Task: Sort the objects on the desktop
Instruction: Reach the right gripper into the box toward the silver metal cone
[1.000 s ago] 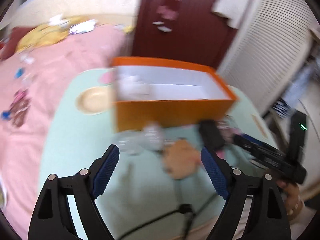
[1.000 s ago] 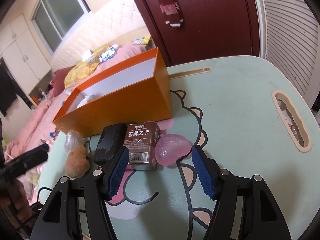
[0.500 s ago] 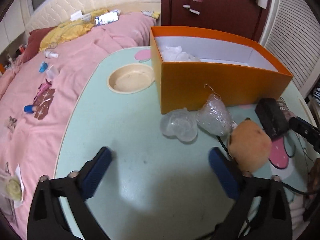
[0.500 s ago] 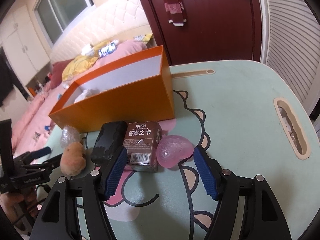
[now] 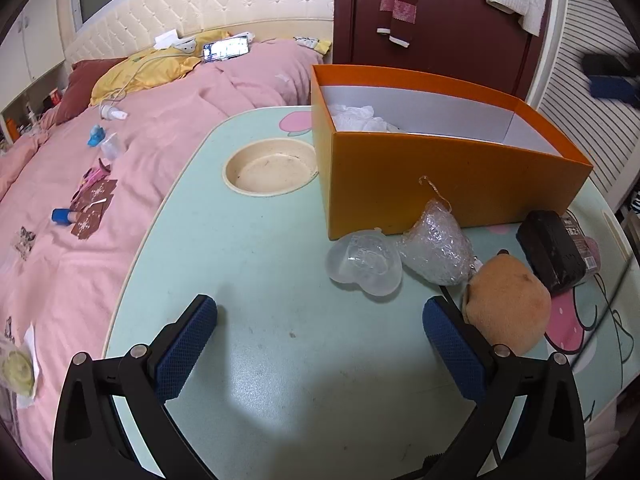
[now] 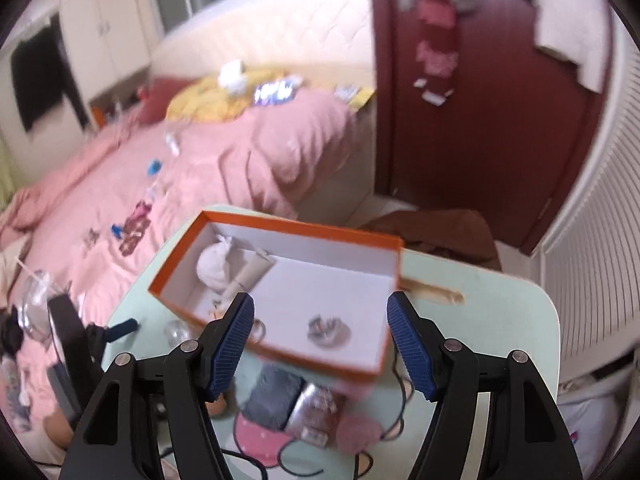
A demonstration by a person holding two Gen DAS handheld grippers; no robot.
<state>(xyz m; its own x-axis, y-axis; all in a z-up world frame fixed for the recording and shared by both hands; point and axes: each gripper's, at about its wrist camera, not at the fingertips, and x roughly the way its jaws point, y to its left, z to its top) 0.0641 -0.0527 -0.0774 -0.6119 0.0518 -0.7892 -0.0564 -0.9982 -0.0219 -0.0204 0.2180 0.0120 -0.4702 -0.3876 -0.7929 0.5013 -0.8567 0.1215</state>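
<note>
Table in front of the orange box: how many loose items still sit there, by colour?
Loose on the table, outside the orange box:
Clear: 2, the heart-shaped case and the bubble-wrap bundle
Tan: 1, the plush toy
Black: 1, the black block
Brown: 1, the card box
Pink: 1, the pink case
Total: 6

no legible text; print on brown card box (image 5: 579, 240) behind black block too small to read.
</note>
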